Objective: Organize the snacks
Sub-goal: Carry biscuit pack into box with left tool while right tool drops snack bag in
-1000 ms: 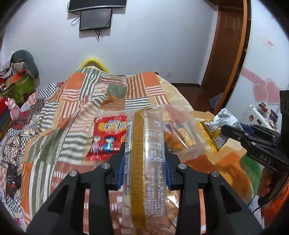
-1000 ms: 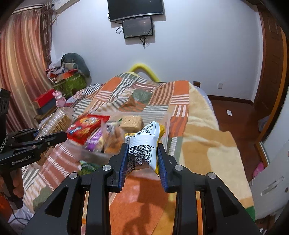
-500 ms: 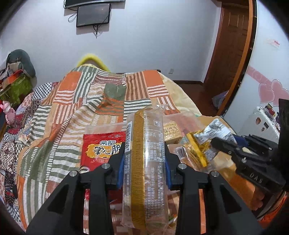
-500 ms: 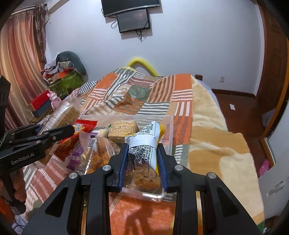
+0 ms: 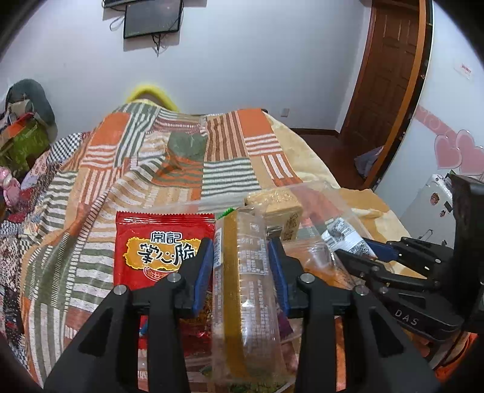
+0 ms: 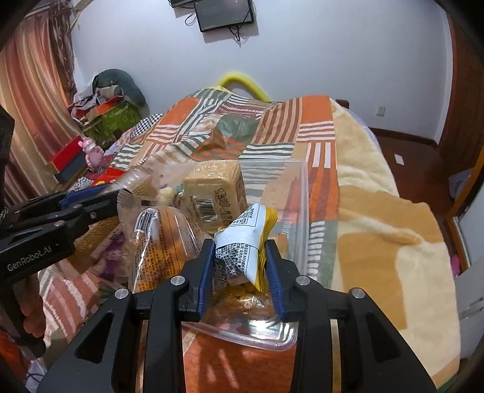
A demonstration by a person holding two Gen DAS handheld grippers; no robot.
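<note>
Since a second ago both grippers have come down and forward over the clear plastic bin (image 6: pixel 302 193), whose snacks now fill the lower half of each view, and the red snack packet (image 5: pixel 160 245) sits larger and squarer beside the left tool. The bin rests on a bed covered by a patchwork quilt (image 5: pixel 181 157) of orange, green and striped squares, with a cream and tan blanket (image 6: pixel 378 211) along its right side; beyond are a white wall, a wall-mounted screen (image 5: pixel 151 18), a brown wooden door (image 5: pixel 390 69) and striped curtains (image 6: pixel 33 99) on the far left. The left gripper (image 5: pixel 239 257) has its jaws clamped on a long clear cracker sleeve (image 5: pixel 245 290) that runs straight up between the blue pads (image 5: pixel 201 272), over the bin's left part. The right gripper (image 6: pixel 240 260) has its jaws clamped on a crumpled white and yellow snack bag (image 6: pixel 245 238), held above the bin's near right corner, with a tan block-shaped packet (image 6: pixel 214 190) just behind it.
</note>
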